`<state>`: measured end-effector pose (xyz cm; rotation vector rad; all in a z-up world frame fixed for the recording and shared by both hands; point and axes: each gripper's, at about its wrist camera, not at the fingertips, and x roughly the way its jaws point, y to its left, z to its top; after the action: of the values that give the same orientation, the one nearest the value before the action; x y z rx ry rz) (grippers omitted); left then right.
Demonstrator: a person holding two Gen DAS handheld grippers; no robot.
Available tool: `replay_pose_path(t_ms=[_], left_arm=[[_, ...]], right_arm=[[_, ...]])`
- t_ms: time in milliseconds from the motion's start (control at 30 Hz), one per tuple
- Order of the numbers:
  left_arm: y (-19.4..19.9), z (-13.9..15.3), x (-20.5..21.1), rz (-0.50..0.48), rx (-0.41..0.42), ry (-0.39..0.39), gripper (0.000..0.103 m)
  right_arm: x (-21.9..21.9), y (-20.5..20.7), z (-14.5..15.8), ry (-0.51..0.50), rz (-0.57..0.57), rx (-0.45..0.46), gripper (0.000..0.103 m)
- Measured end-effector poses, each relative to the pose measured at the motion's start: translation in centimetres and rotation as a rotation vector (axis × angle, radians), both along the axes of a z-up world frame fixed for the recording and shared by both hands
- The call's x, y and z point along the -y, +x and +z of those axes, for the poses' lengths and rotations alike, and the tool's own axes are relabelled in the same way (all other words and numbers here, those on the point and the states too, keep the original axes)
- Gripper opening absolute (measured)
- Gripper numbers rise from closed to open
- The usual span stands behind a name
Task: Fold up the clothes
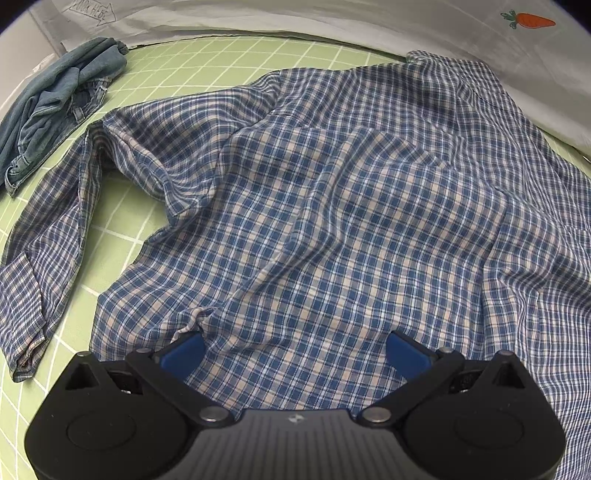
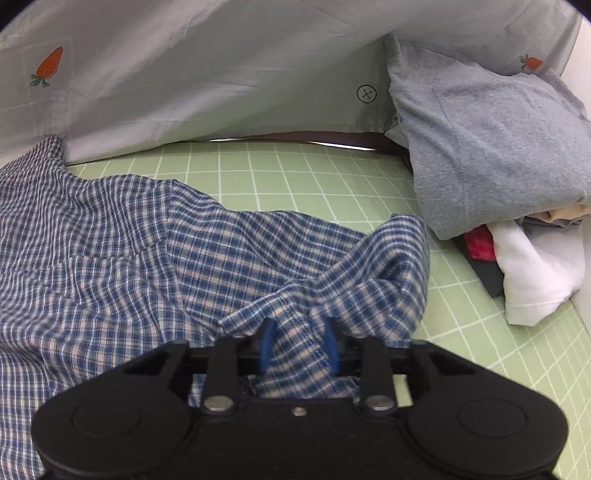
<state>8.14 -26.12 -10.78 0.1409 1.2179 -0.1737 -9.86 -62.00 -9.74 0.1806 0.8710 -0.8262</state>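
Off to the far left of the left gripper (image 1: 295,349), a crumpled heap of denim (image 1: 55,103) lies on the green grid mat (image 1: 192,62), well apart from it. Nearer, still to its left, one sleeve (image 1: 40,258) of the blue plaid shirt (image 1: 332,221) trails down across the mat. The shirt's body spreads out straight ahead of that gripper and under it; its blue pads (image 1: 184,350) stand wide apart, resting on or just over the cloth with nothing pinched between them, so it is released. Beyond the shirt a pale sheet with a carrot print (image 1: 528,20) rises at the back.

The right gripper (image 2: 298,343) is clenched on a bunched fold of the same plaid shirt, its pads (image 2: 266,341) drawn close with the cloth between them and lifted into a ridge just ahead. To its right, well apart, sits a stack of clothes (image 2: 517,251) topped by a grey folded garment (image 2: 491,147), with white, red and dark pieces showing below.
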Motion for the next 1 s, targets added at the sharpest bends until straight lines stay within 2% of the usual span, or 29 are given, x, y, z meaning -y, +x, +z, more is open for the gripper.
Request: replay_pose_path(t_ms=[67, 200, 333, 367, 433, 467, 500, 600, 767, 900, 1000], left_arm=[[0.0, 0.0, 0.0, -0.001, -0.002, 0.0, 0.103], [0.1, 0.0, 0.0, -0.003, -0.002, 0.0, 0.103], [0.2, 0.0, 0.0, -0.003, -0.003, 0.001, 0.103], [0.2, 0.0, 0.0, -0.004, -0.003, 0.0, 0.103], [0.2, 0.0, -0.1, -0.005, -0.005, 0.001, 0.103], [0.2, 0.0, 0.0, -0.005, -0.007, 0.001, 0.103], [0.3, 0.0, 0.0, -0.005, -0.009, 0.002, 0.103], [0.4, 0.0, 0.0, -0.003, -0.014, 0.003, 0.103], [0.5, 0.1, 0.0, -0.002, -0.02, 0.003, 0.103], [0.5, 0.0, 0.1, 0.003, -0.022, 0.004, 0.103], [0.6, 0.0, 0.1, 0.004, -0.028, 0.005, 0.103]], right_arm=[[0.9, -1.5, 0.7, 0.017, -0.046, 0.056, 0.005], [3.1, -5.5, 3.0, 0.009, -0.238, 0.164, 0.003], [5.5, -9.4, 3.6, -0.078, -0.47, 0.101, 0.004], [6.1, -10.3, 3.8, -0.1, -0.528, 0.084, 0.008], [6.9, -12.0, 4.1, -0.133, -0.61, 0.071, 0.022], [7.0, -12.8, 4.3, -0.143, -0.631, 0.075, 0.034], [6.8, -13.4, 4.6, -0.142, -0.637, 0.11, 0.043], [6.1, -14.7, 5.1, -0.116, -0.651, 0.226, 0.059], [4.9, -15.4, 5.7, -0.051, -0.647, 0.39, 0.06], [4.0, -12.9, 5.6, -0.045, -0.529, 0.4, 0.065], [3.8, -10.8, 4.5, -0.036, -0.498, 0.325, 0.067]])
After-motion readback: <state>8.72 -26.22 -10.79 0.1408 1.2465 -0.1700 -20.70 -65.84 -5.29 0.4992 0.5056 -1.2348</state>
